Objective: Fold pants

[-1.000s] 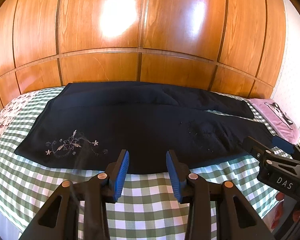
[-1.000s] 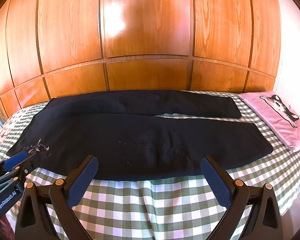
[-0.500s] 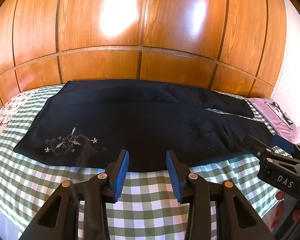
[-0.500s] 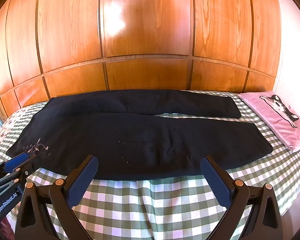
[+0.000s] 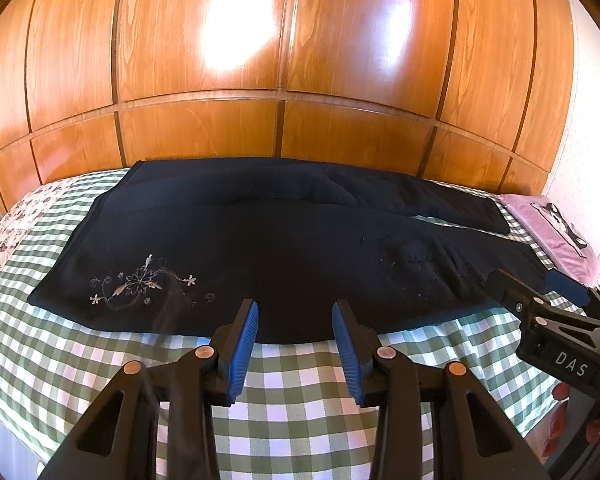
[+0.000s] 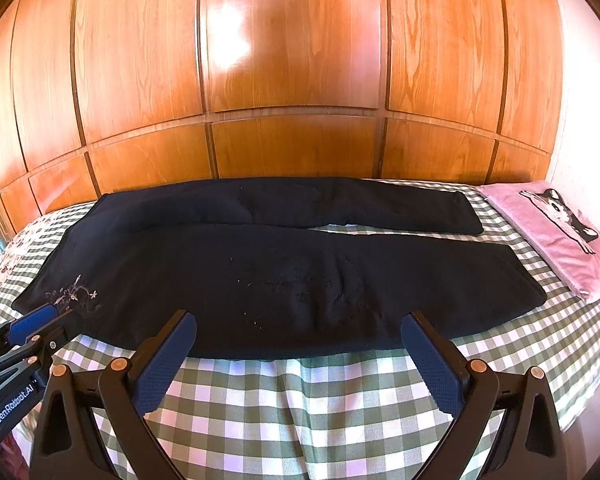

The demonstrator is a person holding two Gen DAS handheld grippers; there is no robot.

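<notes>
Hovering low over the near edge of the bed, the left gripper [image 5: 295, 338] points level toward the far wall, its blue pads set narrowly apart and pinching nothing. The right gripper [image 6: 299, 354], alongside at a similar height, has its jaws spread wide, also empty. Just beyond both sets of fingertips lie the dark pants [image 6: 260, 272], flat across the green checked bedspread [image 6: 300, 408], waist to the left with floral embroidery [image 5: 140, 284], legs running right toward a pink pillow [image 6: 556, 236]. Wooden wall panels [image 6: 292, 60] stand behind the bed.
</notes>
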